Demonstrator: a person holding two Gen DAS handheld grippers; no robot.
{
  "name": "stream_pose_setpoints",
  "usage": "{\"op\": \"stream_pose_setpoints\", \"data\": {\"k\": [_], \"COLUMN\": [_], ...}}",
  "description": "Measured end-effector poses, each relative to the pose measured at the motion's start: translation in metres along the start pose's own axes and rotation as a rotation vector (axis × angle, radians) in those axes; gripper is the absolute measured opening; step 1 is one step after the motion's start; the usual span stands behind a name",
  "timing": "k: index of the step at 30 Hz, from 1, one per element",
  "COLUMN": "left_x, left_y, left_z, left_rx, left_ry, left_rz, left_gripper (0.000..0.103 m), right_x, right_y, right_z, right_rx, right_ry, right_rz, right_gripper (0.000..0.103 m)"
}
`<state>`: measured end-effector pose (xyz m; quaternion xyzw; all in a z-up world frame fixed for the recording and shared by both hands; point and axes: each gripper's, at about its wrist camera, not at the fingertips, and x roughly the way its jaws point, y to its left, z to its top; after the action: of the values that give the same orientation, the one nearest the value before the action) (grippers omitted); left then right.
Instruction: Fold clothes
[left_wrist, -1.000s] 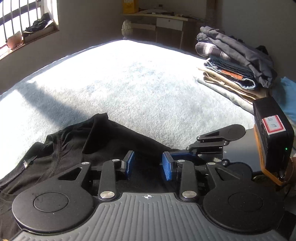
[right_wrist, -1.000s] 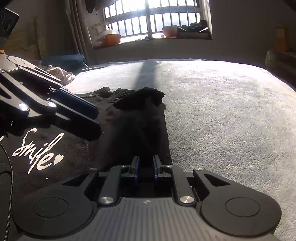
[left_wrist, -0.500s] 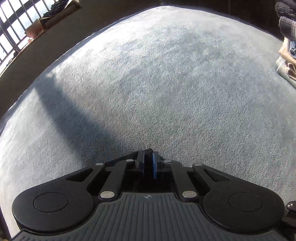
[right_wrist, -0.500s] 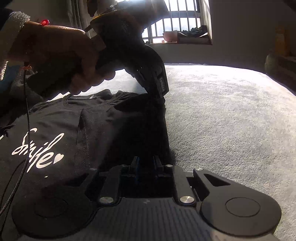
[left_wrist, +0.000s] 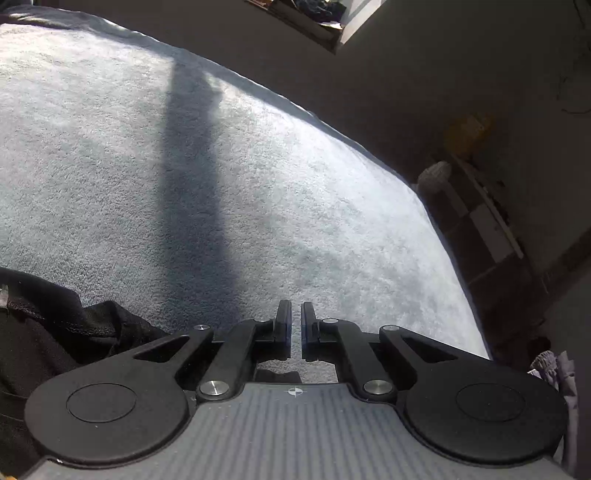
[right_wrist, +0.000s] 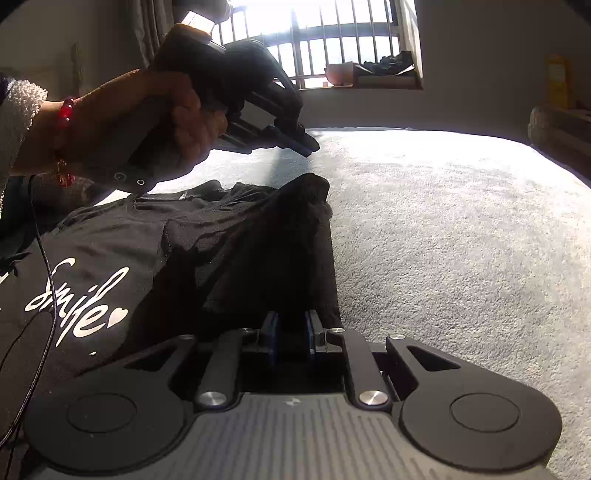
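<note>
A: Left wrist view: left tongs (left_wrist: 296, 325) closed, only a thin slit between the blue pads, nothing in it. They hang over the pale grey fleece blanket on the bed (left_wrist: 258, 177). The black cotton T-shirt (left_wrist: 48, 332) shows only as a rumpled hem in the lower left of the frame, beside the tongs, not touching them.

B: Right wrist view gives much more of the shirt (right_wrist: 207, 251). It lies flat on the bed (right_wrist: 461, 240) across the left and centre of the frame, white "Smile" script with a small heart (right_wrist: 79, 302) at lower left. One side is folded over into a long dark strip running up the centre.

A: Right tongs?

B: Right tongs (right_wrist: 290, 336) clamped on the near end of that folded strip, black cloth between the pads. The far end of the strip bunches into a small peak at mid frame.

A: Can you see my side from there?

B: Yes. Left tongs (right_wrist: 308, 146) sit in the upper left, above the shirt's far end, clear of the cloth. A hand (right_wrist: 147, 125) grips the handle; red bead bracelet (right_wrist: 66, 110) and fuzzy white cuff (right_wrist: 18, 110) at the wrist. A thin black cable (right_wrist: 44, 258) hangs down over the shirt.

A: Barred window (right_wrist: 317, 40) only on your side; mine just gets a wall and a shelf unit (left_wrist: 480, 221) at right.
</note>
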<state>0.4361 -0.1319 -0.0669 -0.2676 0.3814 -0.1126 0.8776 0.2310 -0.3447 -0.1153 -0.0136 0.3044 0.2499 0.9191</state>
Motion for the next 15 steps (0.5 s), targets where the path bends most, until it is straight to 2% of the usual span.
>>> {"op": "stream_pose_setpoints", "data": {"k": [3, 7, 10, 13, 15], "left_x": [-0.001, 0.008, 0.014, 0.011, 0.011], "left_y": [-0.003, -0.012, -0.009, -0.009, -0.013], "left_z": [0.009, 0.003, -0.003, -0.008, -0.015], "left_rx": [0.129, 0.445, 0.551, 0.622, 0.726], "left_ry": [0.019, 0.122, 0.202, 0.272, 0.303], "left_rz": [0.072, 0.184, 0.181, 0.136, 0.135], "left_gripper": [0.007, 0.024, 0.033, 0.033, 0.033], "right_x": [0.000, 0.000, -0.001, -0.001, -0.001], "right_y": [0.000, -0.002, -0.003, -0.005, -0.006], "right_z": [0.000, -0.001, -0.001, -0.001, -0.001], "right_rx": [0.004, 0.010, 0.012, 0.020, 0.025], "right_ry": [0.000, -0.001, -0.002, -0.004, -0.004], "right_rz": [0.002, 0.006, 0.007, 0.014, 0.018], "right_gripper": [0.015, 0.015, 0.015, 0.015, 0.015]}}
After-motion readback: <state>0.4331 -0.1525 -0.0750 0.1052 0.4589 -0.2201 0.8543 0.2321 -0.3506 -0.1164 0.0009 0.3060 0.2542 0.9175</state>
